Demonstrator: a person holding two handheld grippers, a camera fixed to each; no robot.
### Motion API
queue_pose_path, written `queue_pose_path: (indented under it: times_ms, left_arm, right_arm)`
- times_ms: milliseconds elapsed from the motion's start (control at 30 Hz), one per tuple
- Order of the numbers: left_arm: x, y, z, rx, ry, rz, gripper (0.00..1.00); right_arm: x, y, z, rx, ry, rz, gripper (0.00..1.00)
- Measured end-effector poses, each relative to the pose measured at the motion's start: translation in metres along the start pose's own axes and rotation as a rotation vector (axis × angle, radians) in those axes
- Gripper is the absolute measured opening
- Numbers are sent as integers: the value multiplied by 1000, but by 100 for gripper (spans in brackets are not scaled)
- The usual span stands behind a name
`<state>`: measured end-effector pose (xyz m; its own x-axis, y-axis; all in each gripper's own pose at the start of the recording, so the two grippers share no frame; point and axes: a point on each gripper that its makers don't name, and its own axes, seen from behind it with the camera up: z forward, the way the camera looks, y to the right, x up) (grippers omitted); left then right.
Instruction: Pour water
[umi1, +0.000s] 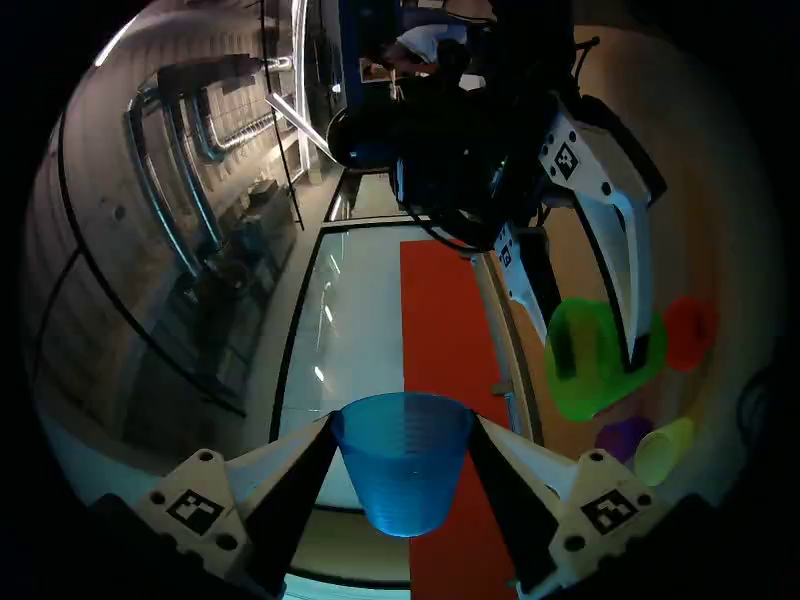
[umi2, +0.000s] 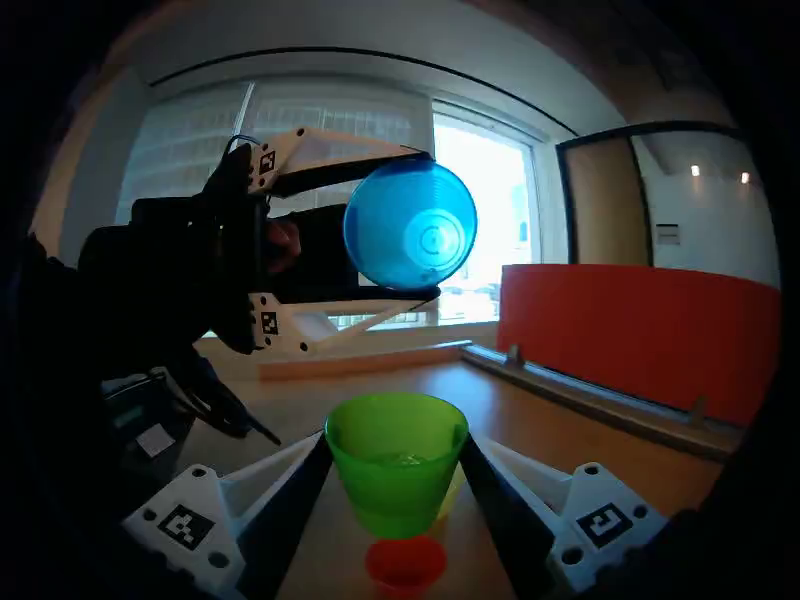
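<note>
Wood worktop (umi2: 560, 420) is seen with a red partition (umi2: 640, 330) along its far edge and bright windows behind. The blue cup (umi1: 403, 470) is clamped between the fingers of the left gripper (umi1: 405, 430) and is laid over on its side. The green cup (umi2: 397, 465) is gripped upright by the right gripper (umi2: 397, 445), held in from the worktop's edges, lower than the blue cup and apart from it. A spill is judged the main risk: with the rims not lined up, water could be sent past green's mouth onto the worktop or onto the red cup (umi2: 405, 565) just beneath. The tapered blue cup could also be let slip by a loose hold while tilted.
</note>
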<state>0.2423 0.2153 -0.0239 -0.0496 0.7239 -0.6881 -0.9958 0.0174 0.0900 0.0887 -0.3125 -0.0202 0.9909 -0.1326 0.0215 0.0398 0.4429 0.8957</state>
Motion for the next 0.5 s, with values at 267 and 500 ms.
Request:
queue_pose_path:
  times_ms: [267, 500]
  left_arm:
    - [-6, -2, 6, 0, -6, -23, 89]
    - [-22, -3, 9, 5, -41, -117, 89]
  right_arm:
    - [-1, 0, 0, 0, 1, 2, 90]
    - [0, 0, -1, -1, 1, 0, 90]
